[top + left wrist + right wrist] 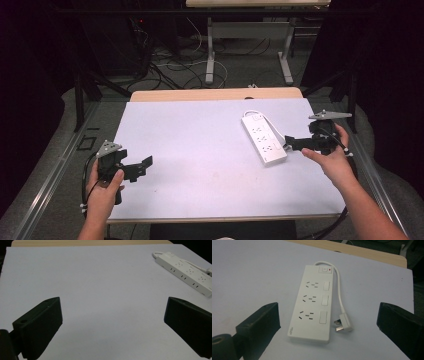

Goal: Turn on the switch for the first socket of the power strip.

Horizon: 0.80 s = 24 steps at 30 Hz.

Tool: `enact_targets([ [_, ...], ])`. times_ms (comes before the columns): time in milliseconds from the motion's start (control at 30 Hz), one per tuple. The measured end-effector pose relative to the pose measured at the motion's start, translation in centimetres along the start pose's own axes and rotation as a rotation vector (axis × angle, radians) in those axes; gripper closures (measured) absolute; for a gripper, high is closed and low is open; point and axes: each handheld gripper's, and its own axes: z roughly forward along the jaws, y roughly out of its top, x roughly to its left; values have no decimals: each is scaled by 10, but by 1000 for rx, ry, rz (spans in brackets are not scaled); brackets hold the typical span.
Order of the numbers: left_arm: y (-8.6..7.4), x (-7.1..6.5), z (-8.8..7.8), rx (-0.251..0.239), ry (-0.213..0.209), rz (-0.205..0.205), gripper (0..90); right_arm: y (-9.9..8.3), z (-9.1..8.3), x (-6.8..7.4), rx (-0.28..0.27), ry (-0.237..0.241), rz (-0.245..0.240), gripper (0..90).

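High view: white power strip (264, 138) lies flat on the pale sheet (200, 145) covering the table (215, 94), on the right half, long axis running from far-left to near-right, its cord looping along its right edge. Right gripper (295, 143) held in the person's right hand (332, 160) at the right edge of the sheet, jaws pointing left at the strip's near end, tips just beside it, not clearly touching. Left gripper (140, 167) held in the left hand (105, 192) at the near-left corner of the sheet, well apart from the strip, pointing right. Left gripper view: left gripper (112, 315) jaws spread wide apart, nothing between them but bare sheet (100, 290); strip (186, 272) sits far right in this view, 3 socket groups visible, cord curling at its far end. Right gripper view: right gripper (328, 322) jaws wide apart, strip (312, 305) lying between them and a little beyond, not gripped; 3 socket groups down its left side, 3 blank rectangular covers down its right, switch (325, 270) with a red dot at the far end; white cord leaves the far end, runs down the strip's right side and ends in a plug (343, 323) lying on the sheet just beside the near right corner, prongs pointing toward the strip.
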Motion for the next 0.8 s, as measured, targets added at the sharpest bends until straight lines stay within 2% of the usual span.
enact_targets([
  [333,0,1,0,-2,2,0,18,16,7,3,10,-17,-36,41],
  [800,0,1,0,5,0,1,18,34,25,4,53,-25,-50,40],
])
